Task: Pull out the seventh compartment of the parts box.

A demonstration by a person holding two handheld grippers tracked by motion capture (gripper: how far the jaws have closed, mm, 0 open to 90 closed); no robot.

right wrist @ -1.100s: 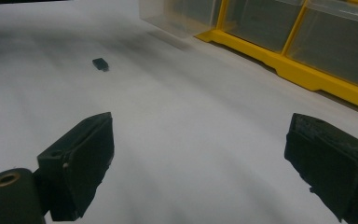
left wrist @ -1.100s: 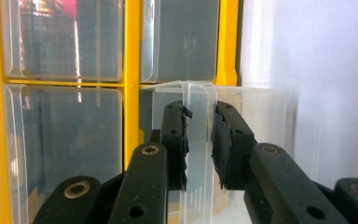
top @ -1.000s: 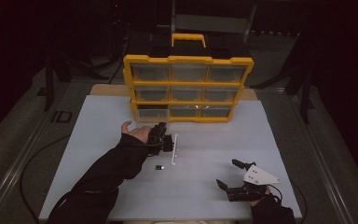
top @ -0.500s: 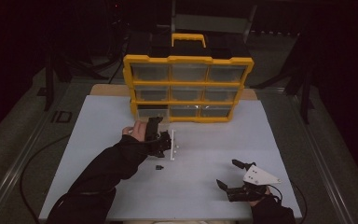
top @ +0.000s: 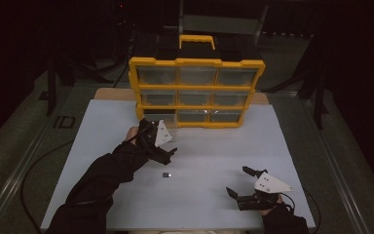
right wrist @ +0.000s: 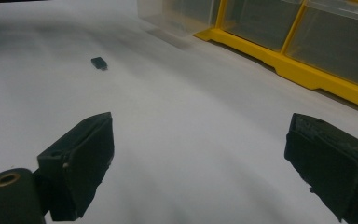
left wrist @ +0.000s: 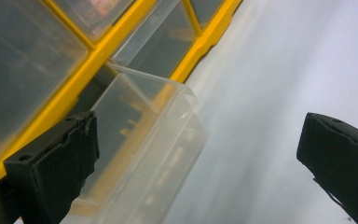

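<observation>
- While the left gripper hung with its jaws spread wide and nothing between them, having just opened, the clear drawer stood part-way out of the bottom-left slot of the yellow organizer, so a careless pass of that hand could knock it askew or pull it clean out.
- In the left gripper view the drawer front sat right by one jaw; a sideways drift could catch its lip and tilt it, spilling whatever was inside (contents too blurred to tell).
- A small black part lay loose on the white surface, near the left gripper and well apart from the right one; probably it was what belonged in the drawer.
- Risk: the part was tiny and flat, so wide jaws coming down off-centre could flick it away or pinch only an edge and drop it.
- The forearm sleeve lay close to the part; a drag across the surface could sweep it off.
- The right gripper rested near the front edge, jaws open and empty, aimed towards the part; both grippers going for it together could collide.
</observation>
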